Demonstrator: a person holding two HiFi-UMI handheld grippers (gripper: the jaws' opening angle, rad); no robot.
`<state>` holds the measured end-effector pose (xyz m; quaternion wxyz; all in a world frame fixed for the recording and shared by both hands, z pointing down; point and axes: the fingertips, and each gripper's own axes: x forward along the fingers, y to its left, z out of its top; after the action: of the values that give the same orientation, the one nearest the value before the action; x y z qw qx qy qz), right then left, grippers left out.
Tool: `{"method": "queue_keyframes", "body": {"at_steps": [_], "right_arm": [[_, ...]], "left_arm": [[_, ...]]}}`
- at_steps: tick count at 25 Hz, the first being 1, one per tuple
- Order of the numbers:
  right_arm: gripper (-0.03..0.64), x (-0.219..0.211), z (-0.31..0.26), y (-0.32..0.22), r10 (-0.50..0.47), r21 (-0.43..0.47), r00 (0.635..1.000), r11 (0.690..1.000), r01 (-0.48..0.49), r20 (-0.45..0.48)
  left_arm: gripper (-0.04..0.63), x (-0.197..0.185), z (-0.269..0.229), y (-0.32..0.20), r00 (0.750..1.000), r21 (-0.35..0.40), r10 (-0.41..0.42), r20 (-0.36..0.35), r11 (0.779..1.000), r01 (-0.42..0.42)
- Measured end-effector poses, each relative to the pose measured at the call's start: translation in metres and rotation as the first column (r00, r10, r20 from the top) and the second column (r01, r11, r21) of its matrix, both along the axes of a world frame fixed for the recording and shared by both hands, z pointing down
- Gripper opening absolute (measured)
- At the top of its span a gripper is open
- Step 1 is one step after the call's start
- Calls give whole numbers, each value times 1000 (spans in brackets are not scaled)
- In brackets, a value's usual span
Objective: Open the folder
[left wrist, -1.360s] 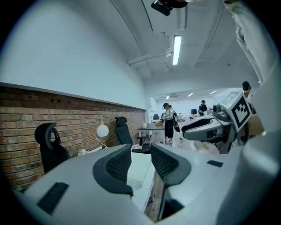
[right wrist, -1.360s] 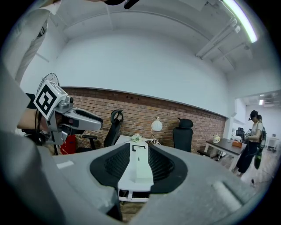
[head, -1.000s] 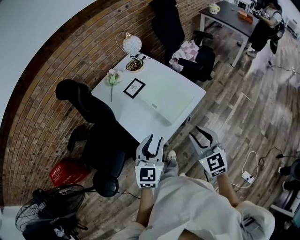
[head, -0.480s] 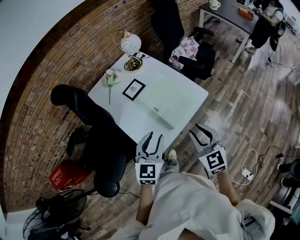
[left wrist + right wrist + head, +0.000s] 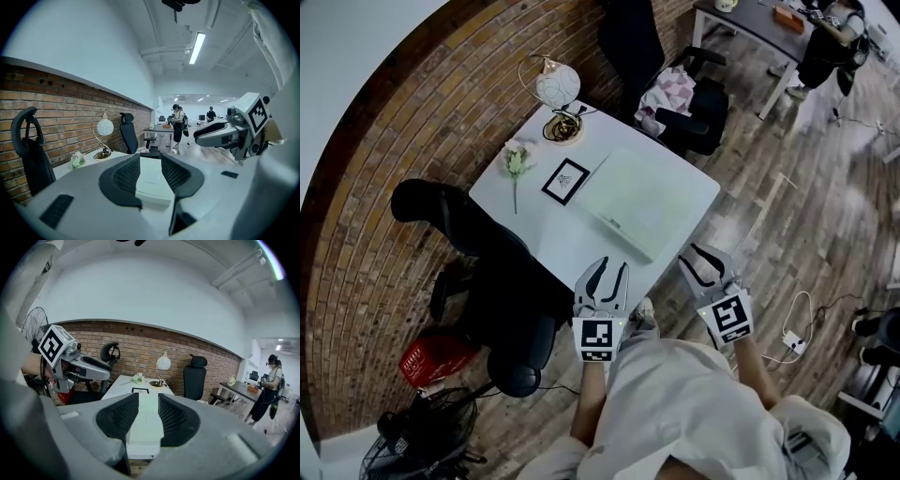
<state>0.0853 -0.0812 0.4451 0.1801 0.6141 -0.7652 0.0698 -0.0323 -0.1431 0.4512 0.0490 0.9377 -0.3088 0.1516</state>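
Left tool [image 5: 605, 281] and right tool [image 5: 705, 265] are released; the thin folder [image 5: 642, 202] seems light, so pinch its cover edge.

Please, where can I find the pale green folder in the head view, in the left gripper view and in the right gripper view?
Head view: the folder lies above the middle of the picture, on the white table.
Left gripper view: the folder is low in the centre.
Right gripper view: the folder is low in the centre.
Shared landmark: the globe lamp behind the folder.
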Motion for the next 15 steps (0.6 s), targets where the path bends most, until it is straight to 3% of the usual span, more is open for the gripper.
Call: {"method": "queue_keyframes", "body": {"at_steps": [15], "right_arm": [[124,4,30,-57,-7,-76,999,997,5,-38]], "left_arm": [[141,8,44,-54,999,-87,30,29,996,-28]]}}
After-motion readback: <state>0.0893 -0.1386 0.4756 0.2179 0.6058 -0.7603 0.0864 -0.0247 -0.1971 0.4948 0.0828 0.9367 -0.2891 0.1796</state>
